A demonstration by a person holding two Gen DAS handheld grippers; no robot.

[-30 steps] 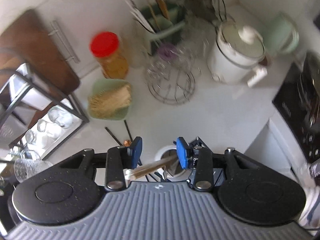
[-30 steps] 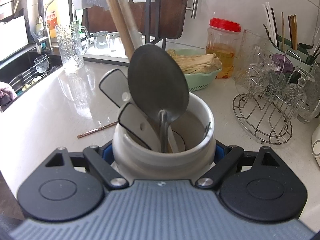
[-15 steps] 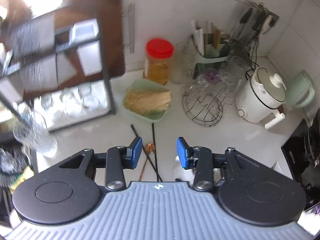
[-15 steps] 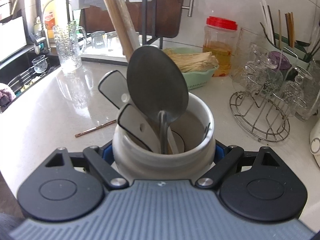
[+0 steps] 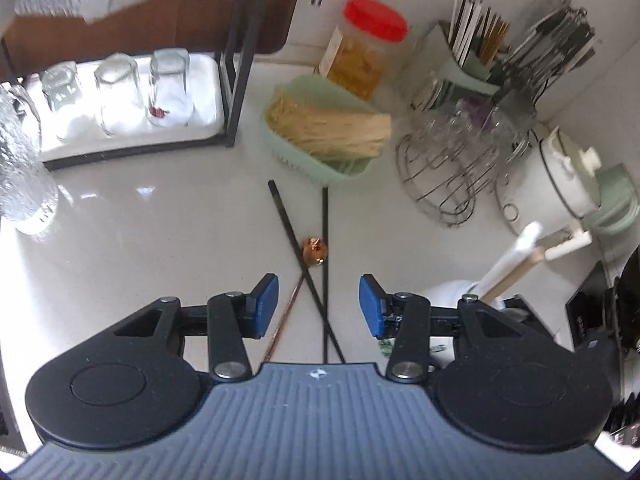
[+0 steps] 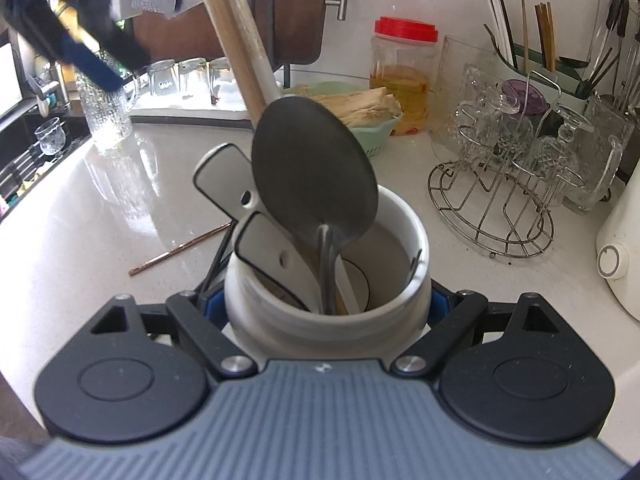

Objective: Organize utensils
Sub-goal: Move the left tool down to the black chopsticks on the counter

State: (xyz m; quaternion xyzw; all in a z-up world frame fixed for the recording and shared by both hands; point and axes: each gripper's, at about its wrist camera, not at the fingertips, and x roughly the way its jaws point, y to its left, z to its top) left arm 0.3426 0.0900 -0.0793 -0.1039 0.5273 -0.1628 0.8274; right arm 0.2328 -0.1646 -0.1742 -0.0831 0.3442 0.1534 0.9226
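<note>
Two black chopsticks [image 5: 325,240] and a copper spoon [image 5: 314,251] lie crossed on the white counter. My left gripper [image 5: 318,306] hovers just above them with its jaws opening; the pads touch nothing. My right gripper [image 6: 325,304] is shut on a white ceramic utensil holder [image 6: 418,240], which also shows in the left wrist view [image 5: 444,294]. The holder contains a large metal spoon [image 6: 312,184], white spatulas [image 6: 224,176] and wooden handles [image 6: 232,32]. The copper spoon's handle [image 6: 180,248] lies on the counter to the holder's left.
Behind the chopsticks stands a green basket of dried noodles [image 5: 324,128], with a red-lidded jar [image 5: 364,56] behind it. To the right are a wire glass rack [image 5: 452,160], a chopstick caddy [image 5: 468,64] and a white cooker [image 5: 564,176]. Upturned glasses [image 5: 120,96] and a glass pitcher [image 5: 20,160] stand left.
My left gripper let go of a wooden handle over the holder, then swung left and down over the chopsticks with its jaws wider. My right gripper has kept still on the holder.
</note>
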